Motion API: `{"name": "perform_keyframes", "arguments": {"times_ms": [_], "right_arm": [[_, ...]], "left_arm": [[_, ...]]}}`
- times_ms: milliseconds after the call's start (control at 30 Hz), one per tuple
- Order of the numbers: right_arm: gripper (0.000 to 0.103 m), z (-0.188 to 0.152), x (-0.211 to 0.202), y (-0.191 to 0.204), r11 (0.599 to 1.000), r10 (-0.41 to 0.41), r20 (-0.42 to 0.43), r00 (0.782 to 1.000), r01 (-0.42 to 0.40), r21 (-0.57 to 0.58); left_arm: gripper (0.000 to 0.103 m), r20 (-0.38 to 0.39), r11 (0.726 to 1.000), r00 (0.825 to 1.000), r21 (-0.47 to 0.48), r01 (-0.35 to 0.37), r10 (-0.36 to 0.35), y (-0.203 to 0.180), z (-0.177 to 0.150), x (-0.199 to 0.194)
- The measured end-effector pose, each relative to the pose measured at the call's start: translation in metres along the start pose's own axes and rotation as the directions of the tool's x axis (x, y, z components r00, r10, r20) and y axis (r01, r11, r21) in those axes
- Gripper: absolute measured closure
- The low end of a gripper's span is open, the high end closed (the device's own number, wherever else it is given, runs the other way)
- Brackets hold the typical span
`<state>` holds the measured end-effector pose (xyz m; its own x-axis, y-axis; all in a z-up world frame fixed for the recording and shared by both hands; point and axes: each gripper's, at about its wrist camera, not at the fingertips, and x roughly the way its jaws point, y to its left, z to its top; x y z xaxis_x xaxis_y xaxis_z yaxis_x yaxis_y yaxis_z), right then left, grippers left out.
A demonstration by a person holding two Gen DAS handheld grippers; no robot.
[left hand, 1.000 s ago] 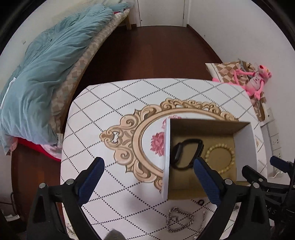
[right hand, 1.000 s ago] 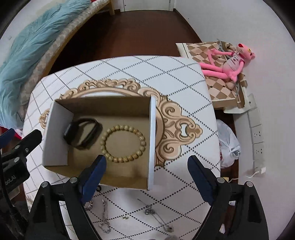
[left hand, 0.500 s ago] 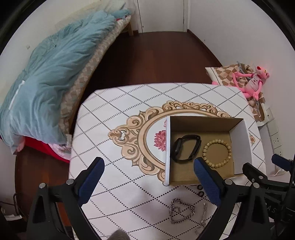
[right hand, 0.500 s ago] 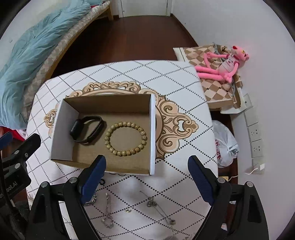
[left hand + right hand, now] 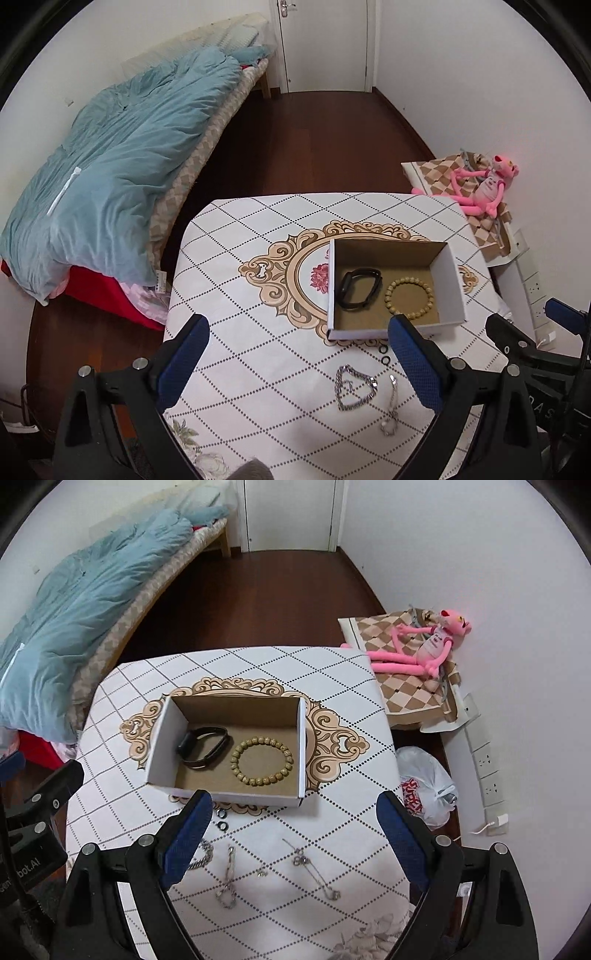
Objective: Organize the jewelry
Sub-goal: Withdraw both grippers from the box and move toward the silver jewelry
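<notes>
An open cardboard box [image 5: 452, 280] [image 5: 302, 738] stands on the table. It holds a black wristband [image 5: 360, 288] [image 5: 203, 747] and a beaded bracelet [image 5: 409, 299] [image 5: 262, 760]. On the cloth in front of the box lie two small dark rings [image 5: 221, 819] [image 5: 384, 354], a silver chain bracelet [image 5: 354, 387], a thin silver chain [image 5: 228, 878] [image 5: 391, 410], a small earring [image 5: 262, 871] and a pendant necklace [image 5: 314, 871]. My left gripper [image 5: 295, 350] and right gripper [image 5: 293, 823] are both open and empty, held above the table's near side.
The table [image 5: 351, 686] has a white diamond-patterned cloth. A bed with a blue duvet [image 5: 110, 166] is at the left. A pink plush toy [image 5: 424, 646] on a checked cushion and a plastic bag [image 5: 424, 794] lie at the right by the wall.
Both grippers have pulled back and up from the box, so more of the table and the loose jewelry in front of the box shows. Both stay open and empty.
</notes>
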<state>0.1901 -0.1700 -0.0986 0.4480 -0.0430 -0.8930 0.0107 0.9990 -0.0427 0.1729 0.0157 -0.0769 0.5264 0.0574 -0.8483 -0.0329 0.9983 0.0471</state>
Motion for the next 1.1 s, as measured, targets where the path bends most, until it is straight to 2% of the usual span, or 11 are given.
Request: {"name": "perform_keyframes", "arguments": {"times_ms": [267, 433, 567, 767, 833, 900, 967, 1100], "right_arm": [[0.011, -0.017, -0.043, 0.004, 1.0, 0.014, 0.059, 0.998, -0.014, -0.001], [0.011, -0.033, -0.055, -0.004, 0.997, 0.06, 0.061, 0.996, -0.063, 0.044], [0.011, -0.062, -0.035, -0.025, 0.992, 0.06, 0.024, 0.998, -0.063, 0.11], [0.011, -0.115, 0.035, -0.066, 0.976, 0.058, -0.116, 0.992, -0.032, 0.217], [0.015, -0.132, 0.061, -0.076, 0.972, 0.056, -0.15, 0.987, -0.019, 0.235], [0.03, -0.145, 0.08, -0.08, 0.973, 0.042, -0.162, 0.986, -0.004, 0.23], [0.035, -0.155, 0.099, -0.082, 0.973, 0.04, -0.169, 0.985, 0.0, 0.231], [0.047, -0.162, 0.109, -0.078, 0.977, 0.021, -0.091, 0.996, -0.001, 0.215]], "left_arm": [[0.004, 0.041, 1.0, 0.999, -0.005, 0.013, -0.012, 0.007, -0.011, -0.034], [0.004, 0.054, 1.0, 0.998, -0.028, 0.01, -0.009, 0.015, -0.023, -0.044], [0.004, 0.034, 0.999, 0.999, -0.031, -0.023, 0.024, 0.019, -0.047, -0.029], [0.004, -0.09, 0.998, 0.995, -0.025, -0.051, 0.049, 0.013, -0.093, 0.025], [0.004, -0.133, 0.998, 0.99, -0.023, -0.053, 0.049, 0.01, -0.108, 0.043], [0.004, -0.158, 0.998, 0.986, -0.019, -0.058, 0.054, 0.007, -0.118, 0.057], [0.004, -0.178, 0.998, 0.982, -0.008, -0.06, 0.058, 0.002, -0.127, 0.069], [0.004, -0.202, 0.998, 0.978, 0.002, -0.055, 0.055, -0.003, -0.138, 0.084]]}}
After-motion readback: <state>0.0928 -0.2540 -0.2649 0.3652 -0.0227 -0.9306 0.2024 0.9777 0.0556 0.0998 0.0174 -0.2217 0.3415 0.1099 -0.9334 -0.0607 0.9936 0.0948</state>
